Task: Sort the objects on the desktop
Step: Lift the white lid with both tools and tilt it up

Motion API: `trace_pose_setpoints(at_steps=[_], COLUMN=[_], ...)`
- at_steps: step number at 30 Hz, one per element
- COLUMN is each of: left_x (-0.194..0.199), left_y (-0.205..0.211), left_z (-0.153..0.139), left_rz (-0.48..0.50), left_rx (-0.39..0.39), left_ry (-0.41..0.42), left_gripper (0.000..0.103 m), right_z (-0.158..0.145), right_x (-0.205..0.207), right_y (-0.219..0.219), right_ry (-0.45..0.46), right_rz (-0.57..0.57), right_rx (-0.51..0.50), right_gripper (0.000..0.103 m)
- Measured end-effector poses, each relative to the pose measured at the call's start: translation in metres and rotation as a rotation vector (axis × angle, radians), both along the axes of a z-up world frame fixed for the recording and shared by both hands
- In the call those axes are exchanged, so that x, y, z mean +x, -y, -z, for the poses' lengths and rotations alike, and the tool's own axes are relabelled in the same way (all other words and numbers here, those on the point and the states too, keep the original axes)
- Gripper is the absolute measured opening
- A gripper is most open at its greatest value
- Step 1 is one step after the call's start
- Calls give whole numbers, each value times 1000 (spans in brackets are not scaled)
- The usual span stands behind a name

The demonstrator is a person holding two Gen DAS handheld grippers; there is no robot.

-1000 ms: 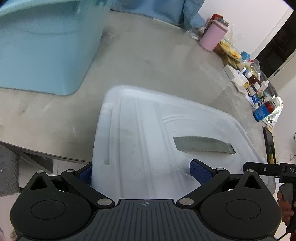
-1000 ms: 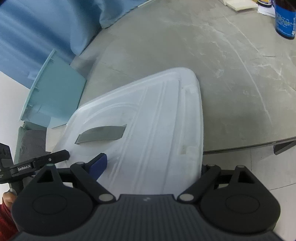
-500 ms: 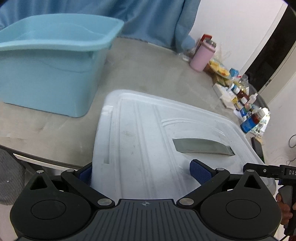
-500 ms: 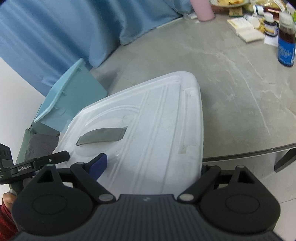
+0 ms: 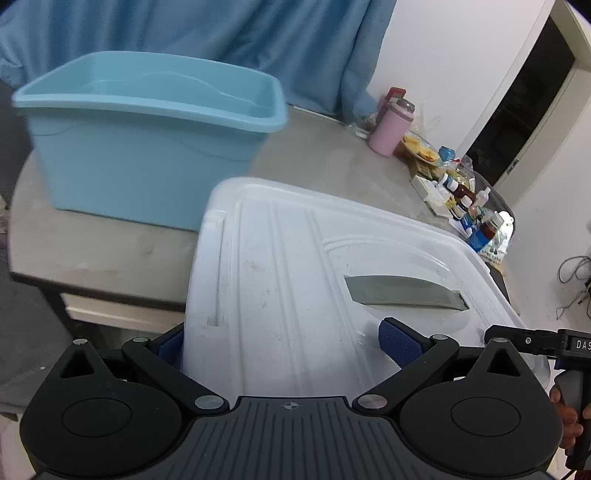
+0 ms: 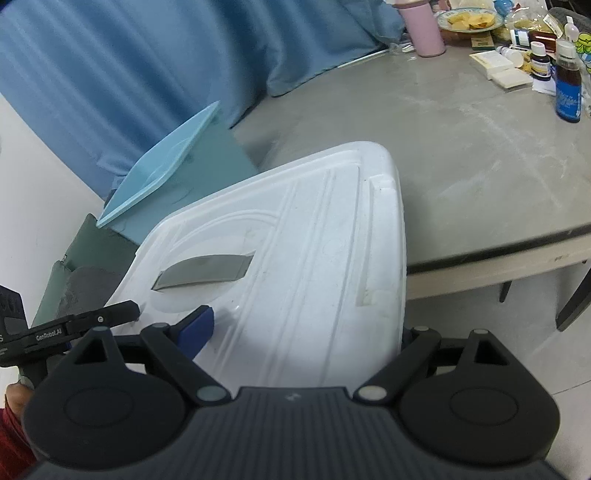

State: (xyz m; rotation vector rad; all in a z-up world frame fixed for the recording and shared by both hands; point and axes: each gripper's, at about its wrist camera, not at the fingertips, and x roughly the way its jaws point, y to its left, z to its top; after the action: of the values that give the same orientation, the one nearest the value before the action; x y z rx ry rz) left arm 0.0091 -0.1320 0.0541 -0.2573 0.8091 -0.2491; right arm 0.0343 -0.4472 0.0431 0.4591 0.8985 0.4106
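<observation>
A large white plastic lid (image 5: pixel 288 280) with a grey handle slot is held up off the grey table between both grippers. My left gripper (image 5: pixel 284 341) is shut on the lid's near left part, blue pads on either side of it. My right gripper (image 6: pixel 306 328) is shut on the near right part of the same lid (image 6: pixel 303 251). The light blue storage bin (image 5: pixel 147 133) stands open on the table behind the lid; it also shows at the left in the right wrist view (image 6: pixel 166 166).
A pink tumbler (image 5: pixel 391 127), a plate of food, small boxes and several medicine bottles (image 6: pixel 569 92) crowd the table's far right. Blue curtain (image 5: pixel 184 33) hangs behind. The table edge (image 6: pixel 498 247) runs below the lid's front; floor lies beneath.
Both grippers have lifted the lid and tilted upward. The bin's open top and the far-right clutter have come into view, and the lid now sits higher off the table.
</observation>
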Motion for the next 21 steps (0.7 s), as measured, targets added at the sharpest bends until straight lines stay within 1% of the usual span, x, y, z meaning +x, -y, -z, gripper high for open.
trace_pose_setpoints(at_steps=[9, 16, 21], left_x=[-63, -103, -120], left_y=[-91, -156, -187], left_z=[-6, -22, -37], left_rz=[-29, -77, -100], left_rx=[21, 21, 21], left_ry=[21, 47, 75], left_gripper=[103, 103, 103], right_z=[-3, -23, -40], right_x=[-42, -54, -62], right_y=[-82, -133, -159], right_ry=[20, 50, 78], right_rz=[-14, -58, -75], right_rx=[24, 21, 21], right_gripper=[90, 90, 90])
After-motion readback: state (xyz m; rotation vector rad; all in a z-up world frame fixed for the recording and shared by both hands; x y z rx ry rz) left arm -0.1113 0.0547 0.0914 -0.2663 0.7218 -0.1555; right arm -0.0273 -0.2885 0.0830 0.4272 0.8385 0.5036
